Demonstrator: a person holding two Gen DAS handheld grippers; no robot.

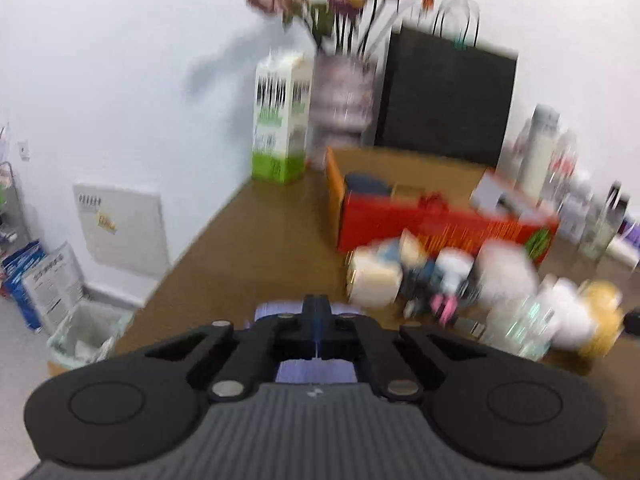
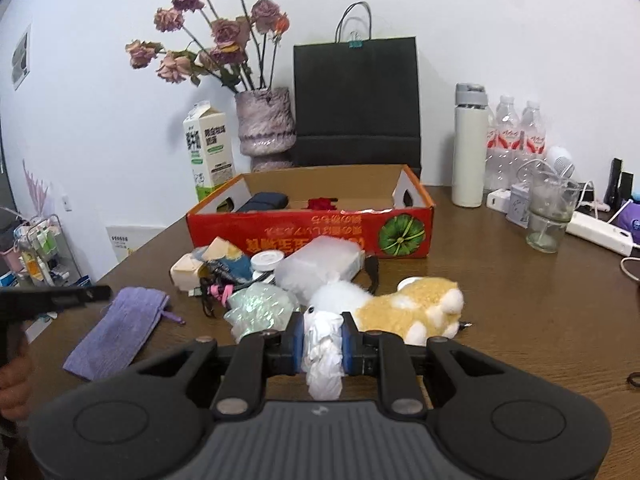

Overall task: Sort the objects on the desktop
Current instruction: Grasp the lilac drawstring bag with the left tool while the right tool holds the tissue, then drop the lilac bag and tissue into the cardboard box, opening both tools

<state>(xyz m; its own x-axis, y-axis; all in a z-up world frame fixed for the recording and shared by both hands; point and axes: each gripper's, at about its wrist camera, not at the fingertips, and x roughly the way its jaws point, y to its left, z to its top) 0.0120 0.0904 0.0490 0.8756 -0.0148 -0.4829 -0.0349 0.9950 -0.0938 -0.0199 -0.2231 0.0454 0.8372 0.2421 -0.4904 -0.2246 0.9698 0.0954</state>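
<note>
My right gripper (image 2: 322, 340) is shut on a crumpled white tissue (image 2: 322, 354), held just above the brown table (image 2: 520, 320). My left gripper (image 1: 316, 326) is shut with nothing between its fingers; the view is blurred. It hovers over a purple cloth pouch (image 1: 316, 372), which also shows lying flat on the table in the right wrist view (image 2: 116, 332). An open red cardboard box (image 2: 312, 232) stands behind a pile of small items: a plush toy (image 2: 404, 308), a clear plastic pack (image 2: 320, 266), a shiny crumpled bag (image 2: 260, 308).
A milk carton (image 2: 208, 148), a vase of dried roses (image 2: 266, 128) and a black paper bag (image 2: 356, 100) stand at the back wall. A white flask (image 2: 469, 148), water bottles (image 2: 516, 140), a glass (image 2: 548, 216) and a power strip (image 2: 600, 232) are at the right. A bin (image 1: 86, 336) is below the table's left edge.
</note>
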